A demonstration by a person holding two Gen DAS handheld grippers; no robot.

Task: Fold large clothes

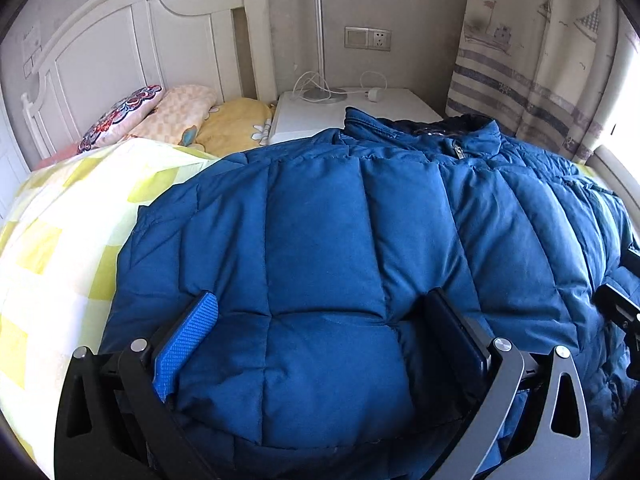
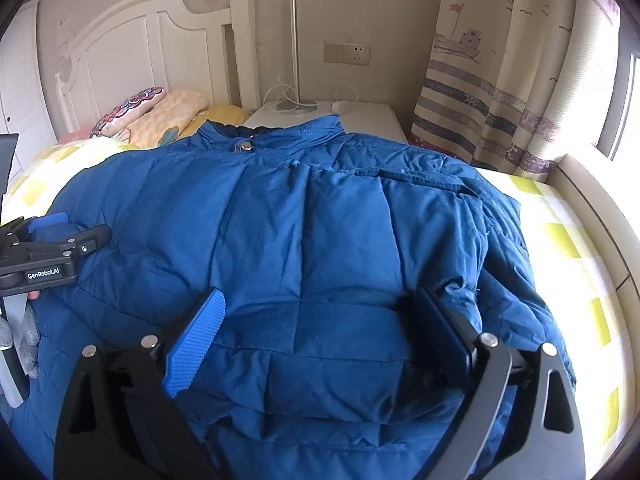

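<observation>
A large blue quilted down jacket (image 1: pixel 320 208) lies spread on the bed, collar and zipper toward the nightstand. My left gripper (image 1: pixel 322 296) rests low over its hem end with the jaws standing wide; a puffy panel bulges between the blue pad (image 1: pixel 188 344) and the black finger, unpinched. The right wrist view shows the same jacket (image 2: pixel 300 200), with my right gripper (image 2: pixel 320 292) equally wide over its lower part, fabric between the fingers but not clamped. The left gripper (image 2: pixel 76 226) appears at that view's left edge, on the jacket's side.
The bed has a yellow-and-white checked sheet (image 1: pixel 60 220), pillows (image 1: pixel 180 116) and a white headboard (image 1: pixel 120 48). Behind the collar stands a white nightstand (image 1: pixel 360 116) holding a lamp (image 1: pixel 318 40) and cables. A patterned curtain (image 1: pixel 540 60) and a bright window ledge (image 2: pixel 592 200) lie right.
</observation>
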